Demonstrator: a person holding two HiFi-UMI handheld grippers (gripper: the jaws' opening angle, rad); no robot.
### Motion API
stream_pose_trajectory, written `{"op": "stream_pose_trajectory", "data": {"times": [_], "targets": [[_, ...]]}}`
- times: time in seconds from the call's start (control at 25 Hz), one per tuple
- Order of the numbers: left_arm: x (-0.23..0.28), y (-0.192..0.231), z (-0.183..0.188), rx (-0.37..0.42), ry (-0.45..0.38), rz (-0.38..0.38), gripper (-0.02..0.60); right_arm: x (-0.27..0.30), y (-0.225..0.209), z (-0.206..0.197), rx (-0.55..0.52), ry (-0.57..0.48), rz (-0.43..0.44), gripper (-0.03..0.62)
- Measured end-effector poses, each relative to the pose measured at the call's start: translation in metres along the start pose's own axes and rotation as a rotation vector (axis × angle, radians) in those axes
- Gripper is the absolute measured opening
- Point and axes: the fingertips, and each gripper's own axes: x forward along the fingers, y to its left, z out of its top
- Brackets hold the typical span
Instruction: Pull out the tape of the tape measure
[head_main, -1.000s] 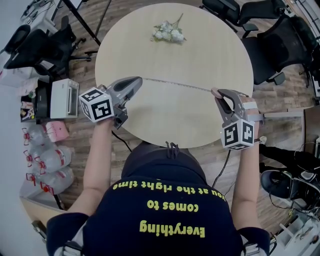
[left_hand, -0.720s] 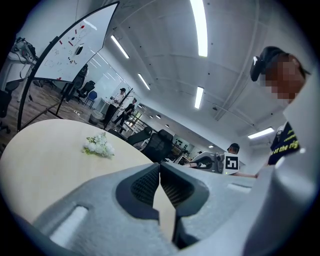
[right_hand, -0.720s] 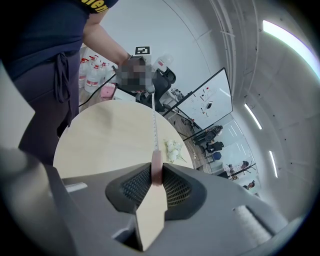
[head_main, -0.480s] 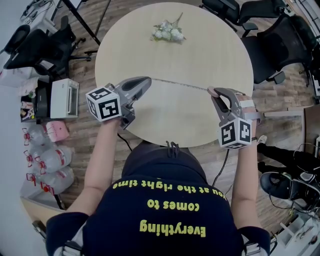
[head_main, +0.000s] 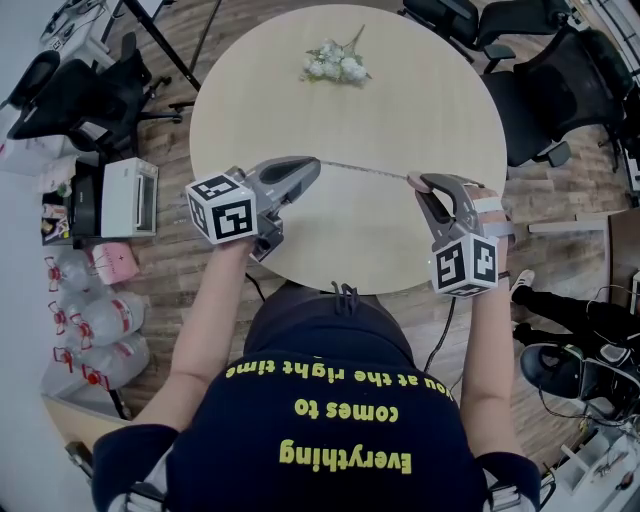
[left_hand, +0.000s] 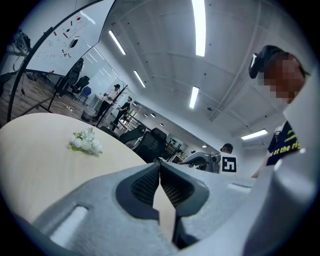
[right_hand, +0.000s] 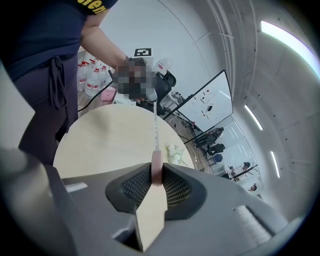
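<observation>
Pale wood makes up the round table (head_main: 400, 90), which stands on a plank floor with black office chairs (head_main: 540, 90) at the far right. A small bunch of white flowers (head_main: 338, 64) lies at the table's far edge.

Over the near half of the table the two grippers face each other. The left gripper (head_main: 316, 165) has its jaws closed together, tip to tip. The thin tape (head_main: 365, 169) ends at that tip, though the left gripper view does not show the strip between the pads.

From there the tape runs in a straight line rightward and slightly nearer to the right gripper (right_hand: 156, 176). That gripper's jaws are partly closed and press from both sides on the pink tape measure (right_hand: 156, 167). It stands edge-on between the ribbed pads near their tips. Whether the tape touches the tabletop cannot be told.
</observation>
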Motion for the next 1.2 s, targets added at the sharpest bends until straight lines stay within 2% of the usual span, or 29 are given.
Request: {"op": "stream_pose_trajectory", "data": {"times": [0.44, 1.2], "targets": [[0.015, -0.011, 0.002, 0.006, -0.018, -0.022, 0.008, 0.006, 0.002, 0.009, 0.005, -0.026, 0.009, 0.083], [0.043, -0.032, -0.006, 0.000, 0.016, -0.090, 0.008, 0.018, 0.002, 0.036, 0.015, -0.090, 0.012, 0.083]]}}
